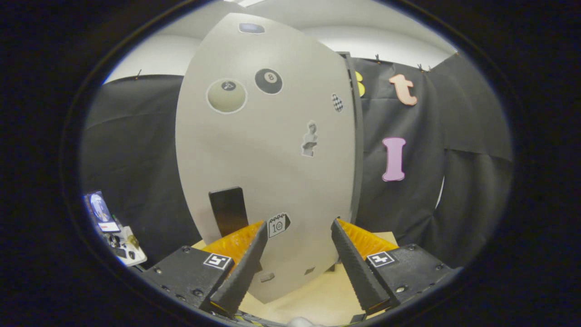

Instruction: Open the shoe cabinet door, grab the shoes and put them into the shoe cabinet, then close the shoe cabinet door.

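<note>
Now facing shut shoe cabinet door (265, 150), gripper (297, 236) spread wide, holding nothing; aim squarely at dark handle (228, 211).

Gripper (298, 225) fingers spread apart, nothing between them. Just ahead: tall pale grey shoe cabinet door (265, 150) with round stickers and a black rectangular handle (228, 210), standing on light wooden tabletop (313, 297).
</note>
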### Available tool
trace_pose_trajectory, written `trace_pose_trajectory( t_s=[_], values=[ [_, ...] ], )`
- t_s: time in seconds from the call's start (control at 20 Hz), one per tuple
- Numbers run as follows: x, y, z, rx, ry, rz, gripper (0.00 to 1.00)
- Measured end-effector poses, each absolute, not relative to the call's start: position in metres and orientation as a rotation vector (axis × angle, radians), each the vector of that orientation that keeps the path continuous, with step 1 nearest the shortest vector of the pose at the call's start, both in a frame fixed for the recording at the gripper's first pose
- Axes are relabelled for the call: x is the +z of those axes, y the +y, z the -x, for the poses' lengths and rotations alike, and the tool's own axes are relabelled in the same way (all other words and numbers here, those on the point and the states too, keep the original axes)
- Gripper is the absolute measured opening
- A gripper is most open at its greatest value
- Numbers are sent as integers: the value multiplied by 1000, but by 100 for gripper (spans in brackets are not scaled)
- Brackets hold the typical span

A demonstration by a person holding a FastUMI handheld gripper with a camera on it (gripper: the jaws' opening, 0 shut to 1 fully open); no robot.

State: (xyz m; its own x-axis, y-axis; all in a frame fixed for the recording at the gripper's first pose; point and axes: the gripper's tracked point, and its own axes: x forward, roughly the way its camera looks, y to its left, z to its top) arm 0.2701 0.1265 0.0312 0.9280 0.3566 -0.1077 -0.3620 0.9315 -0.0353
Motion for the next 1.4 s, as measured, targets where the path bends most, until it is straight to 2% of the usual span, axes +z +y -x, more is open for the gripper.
trace_pose_trajectory(
  t_s=[0.35, 1.15, 1.4],
  values=[
    [29, 175, -265, 347, 84, 42, 99],
    [32, 134, -186, 151, 31, 32, 99],
    [18, 133, -169, 136, 45, 18, 99]
  ],
)
